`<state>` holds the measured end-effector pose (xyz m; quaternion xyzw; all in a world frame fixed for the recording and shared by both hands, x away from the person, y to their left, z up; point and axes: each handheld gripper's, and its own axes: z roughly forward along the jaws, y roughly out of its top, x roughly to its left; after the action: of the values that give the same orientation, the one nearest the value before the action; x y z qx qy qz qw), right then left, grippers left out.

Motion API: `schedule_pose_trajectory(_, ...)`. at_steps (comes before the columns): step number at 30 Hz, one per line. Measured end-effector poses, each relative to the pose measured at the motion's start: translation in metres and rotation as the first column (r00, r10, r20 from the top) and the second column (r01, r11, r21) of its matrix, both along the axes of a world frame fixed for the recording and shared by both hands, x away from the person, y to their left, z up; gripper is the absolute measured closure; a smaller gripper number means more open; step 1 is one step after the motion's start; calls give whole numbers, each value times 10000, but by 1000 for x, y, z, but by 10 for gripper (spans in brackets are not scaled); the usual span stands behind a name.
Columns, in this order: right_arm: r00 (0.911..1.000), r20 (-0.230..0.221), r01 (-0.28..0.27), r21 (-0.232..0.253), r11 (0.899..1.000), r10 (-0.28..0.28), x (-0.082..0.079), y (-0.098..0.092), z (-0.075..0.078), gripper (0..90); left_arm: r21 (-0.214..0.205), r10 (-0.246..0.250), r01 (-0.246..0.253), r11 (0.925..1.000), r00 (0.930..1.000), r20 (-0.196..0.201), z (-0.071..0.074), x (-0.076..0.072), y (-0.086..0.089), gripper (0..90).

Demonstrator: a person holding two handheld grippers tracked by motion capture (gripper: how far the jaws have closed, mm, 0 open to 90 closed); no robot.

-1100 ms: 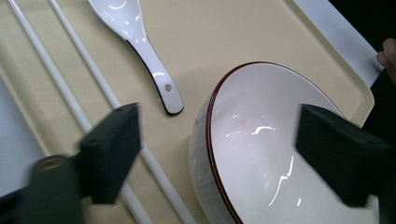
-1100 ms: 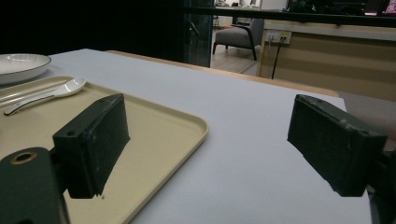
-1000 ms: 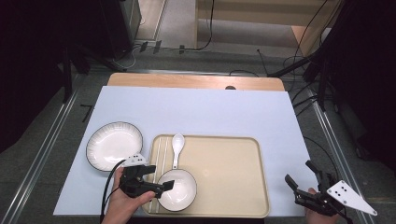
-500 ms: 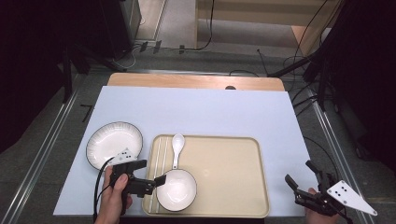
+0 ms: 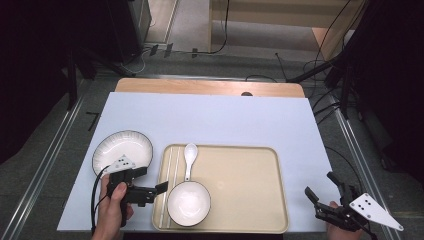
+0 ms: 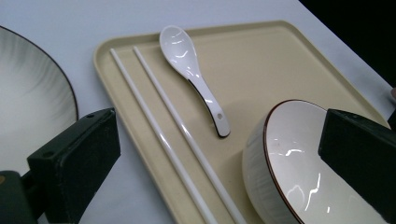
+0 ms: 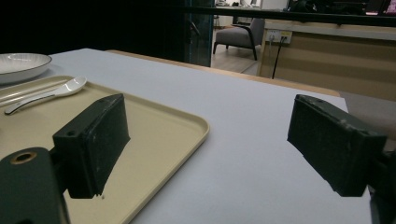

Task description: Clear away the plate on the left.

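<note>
tray [image 5: 240, 185] on the table [image 5: 210, 115], toward its near edge. in the tray: chopsticks [image 5: 167, 185] along the left side, spoon [image 5: 189, 157] just right of them at the far end, bowl [image 5: 188, 202] nearer, touching the spoon's handle end. plate [image 5: 122, 151] on the table left of the tray, at its far corner.

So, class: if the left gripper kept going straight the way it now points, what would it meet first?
Most likely the white bowl on the beige tray. The left gripper, jaws open, points right along the table toward the bowl's rim, with the chopsticks lying low between. Height is hard to judge.
</note>
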<state>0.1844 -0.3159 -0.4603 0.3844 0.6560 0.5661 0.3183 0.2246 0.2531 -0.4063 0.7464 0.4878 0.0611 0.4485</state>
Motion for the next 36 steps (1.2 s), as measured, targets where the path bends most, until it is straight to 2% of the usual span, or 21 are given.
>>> schedule_pose_trajectory(14,10000,-7,-11,-30,10000,11,0,1,0,129,97,812,-814,9966,9965,180,2,6,27,0)
schedule_pose_trajectory(18,10000,0,-26,-56,10000,26,0,1,-1,129,326,1125,-1132,9930,9934,242,2,9,34,0)
schedule_pose_trajectory(20,10000,11,-10,-49,10000,10,0,1,-1,129,241,1077,-1083,9938,9939,232,2,10,37,0)
schedule_pose_trajectory(24,10000,13,10,-17,10000,-10,-1,1,0,129,384,1383,-1396,9895,9898,350,2,12,42,0)
schedule_pose_trajectory(27,10000,9,-1,-13,10000,1,0,1,-1,129,506,1727,-1749,9833,9840,445,2,14,45,0)
schedule_pose_trajectory(31,10000,26,3,-27,10000,-3,-1,1,-1,129,303,1629,-1643,9859,9857,437,4,16,52,0)
schedule_pose_trajectory(36,10000,18,-18,-31,10000,19,0,1,-1,129,375,1940,-1960,9799,9796,528,7,18,63,0)
